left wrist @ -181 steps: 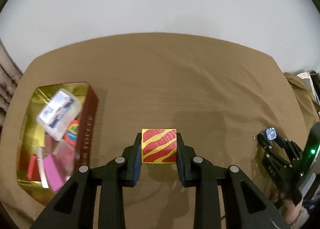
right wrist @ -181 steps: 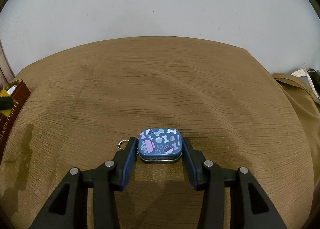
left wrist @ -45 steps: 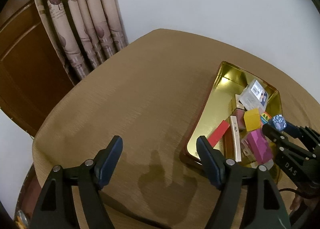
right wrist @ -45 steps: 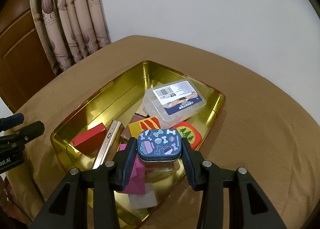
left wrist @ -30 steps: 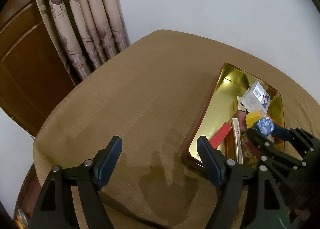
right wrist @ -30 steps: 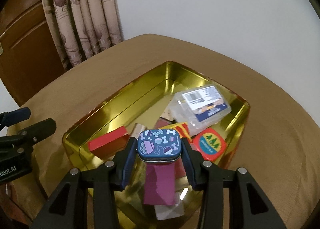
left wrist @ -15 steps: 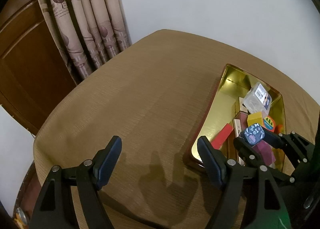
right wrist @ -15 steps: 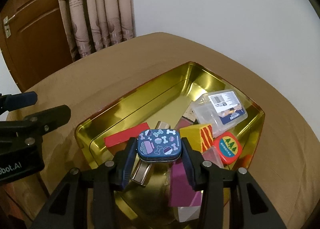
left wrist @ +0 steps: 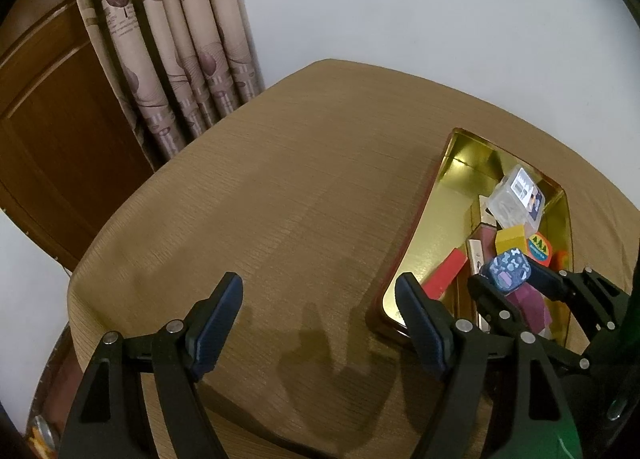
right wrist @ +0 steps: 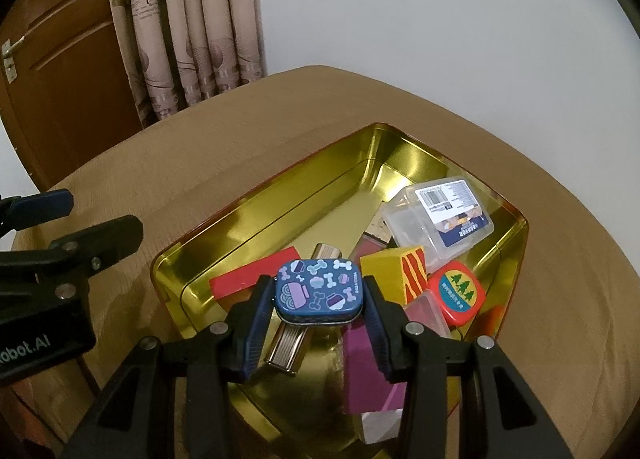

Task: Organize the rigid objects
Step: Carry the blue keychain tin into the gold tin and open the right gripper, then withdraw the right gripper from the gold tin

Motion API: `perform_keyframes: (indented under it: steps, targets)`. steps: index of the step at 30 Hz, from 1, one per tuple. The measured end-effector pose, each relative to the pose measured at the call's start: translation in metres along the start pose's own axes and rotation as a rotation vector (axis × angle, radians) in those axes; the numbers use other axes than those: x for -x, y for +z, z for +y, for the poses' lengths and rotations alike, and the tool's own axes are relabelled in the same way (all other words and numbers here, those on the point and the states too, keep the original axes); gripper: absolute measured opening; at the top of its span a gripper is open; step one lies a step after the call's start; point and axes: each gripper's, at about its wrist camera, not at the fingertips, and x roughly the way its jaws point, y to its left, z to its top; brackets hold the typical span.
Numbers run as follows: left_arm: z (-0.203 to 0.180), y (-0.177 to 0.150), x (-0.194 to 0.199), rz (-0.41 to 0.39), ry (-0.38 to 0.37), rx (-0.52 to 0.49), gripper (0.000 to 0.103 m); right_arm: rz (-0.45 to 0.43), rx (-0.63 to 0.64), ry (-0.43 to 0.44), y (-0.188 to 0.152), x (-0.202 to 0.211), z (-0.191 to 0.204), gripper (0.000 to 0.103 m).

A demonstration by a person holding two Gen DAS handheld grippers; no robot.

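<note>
The right gripper (right wrist: 319, 313) clamps a small blue patterned tin (right wrist: 319, 291) between its fingers, above the gold metal tray (right wrist: 280, 215) of blocks near the table's (left wrist: 280, 179) edge. The left gripper (left wrist: 320, 319) hangs open beside the tray, holding nothing.

Blue bone-print tin (right wrist: 319, 291) (gold tray (right wrist: 256, 219))

Home: patterned curtains (left wrist: 176, 43), wooden door (right wrist: 72, 71), clothed table (left wrist: 280, 195).
</note>
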Motion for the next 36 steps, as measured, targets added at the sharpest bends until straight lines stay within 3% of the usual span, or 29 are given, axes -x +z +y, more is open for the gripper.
perform_keyframes:
  steps: [11,14,36]
  targets:
    - [-0.001,0.000,0.002,-0.009,-0.003,-0.008,0.076,-0.007,-0.039,-0.006,-0.004,0.010,-0.006,0.058]
    - [-0.002,0.000,0.003,-0.010,-0.005,-0.008,0.077,-0.016,-0.042,-0.019,-0.006,0.018,-0.005,0.066]
    - [-0.024,-0.006,0.022,-0.056,-0.037,-0.065,0.080,-0.039,-0.200,-0.108,-0.047,0.072,-0.019,0.067]
